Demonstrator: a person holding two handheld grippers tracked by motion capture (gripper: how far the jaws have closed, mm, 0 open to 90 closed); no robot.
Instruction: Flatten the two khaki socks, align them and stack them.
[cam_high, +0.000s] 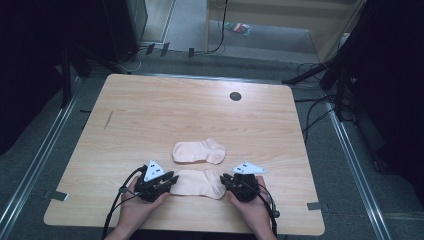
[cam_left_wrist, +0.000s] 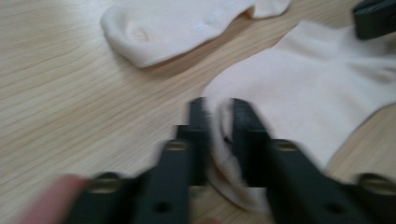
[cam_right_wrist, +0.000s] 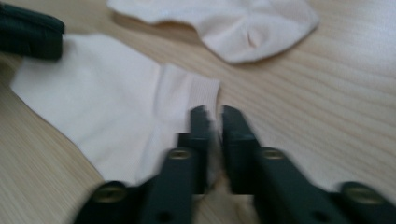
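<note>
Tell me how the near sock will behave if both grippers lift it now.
The near sock looks thin and soft, so it will probably sag between the left gripper and right gripper. Lying flat and creased, it seems light. Fabric bunched between the jaws suggests little slipping.

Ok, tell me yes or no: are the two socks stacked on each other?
No, in the high view the far sock lies apart from the near sock, with bare table between them.

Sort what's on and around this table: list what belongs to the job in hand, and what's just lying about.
In the job:
near sock, pinched at both ends
left gripper
right gripper
far sock, its match

Lying about:
black round disc near the table's far edge
colourful packet on the floor beyond
</note>
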